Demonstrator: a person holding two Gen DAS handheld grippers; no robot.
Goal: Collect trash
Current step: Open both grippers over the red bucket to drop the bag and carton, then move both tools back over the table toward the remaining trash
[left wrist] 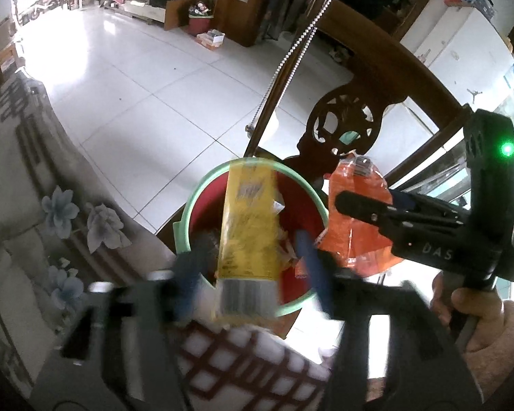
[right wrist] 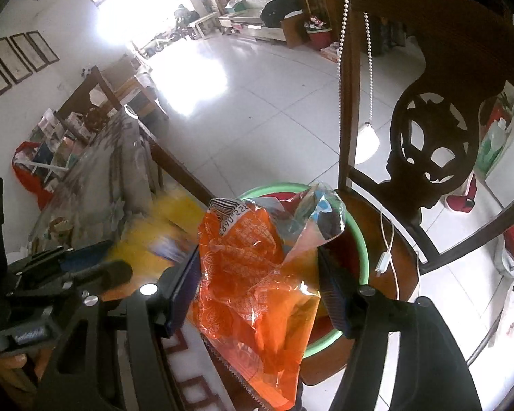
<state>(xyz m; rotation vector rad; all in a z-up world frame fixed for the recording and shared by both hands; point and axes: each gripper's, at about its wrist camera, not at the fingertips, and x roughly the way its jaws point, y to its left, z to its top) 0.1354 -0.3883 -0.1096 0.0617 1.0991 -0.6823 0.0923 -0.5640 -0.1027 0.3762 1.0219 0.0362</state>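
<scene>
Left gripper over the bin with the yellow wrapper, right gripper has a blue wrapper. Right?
Not quite: the right gripper holds an orange wrapper, not a blue one, as the right wrist view shows. The left gripper does have the yellow wrapper over the bin.

**Readable marks in both views**

On the right gripper (left wrist: 359, 205), seen from the left wrist view: white letters "DAS". On the orange wrapper (right wrist: 253, 274), beside a barcode: upside-down digits, roughly "2890228", partly cut off. Barcode on the yellow package (left wrist: 248, 226), digits too blurred to read
</scene>
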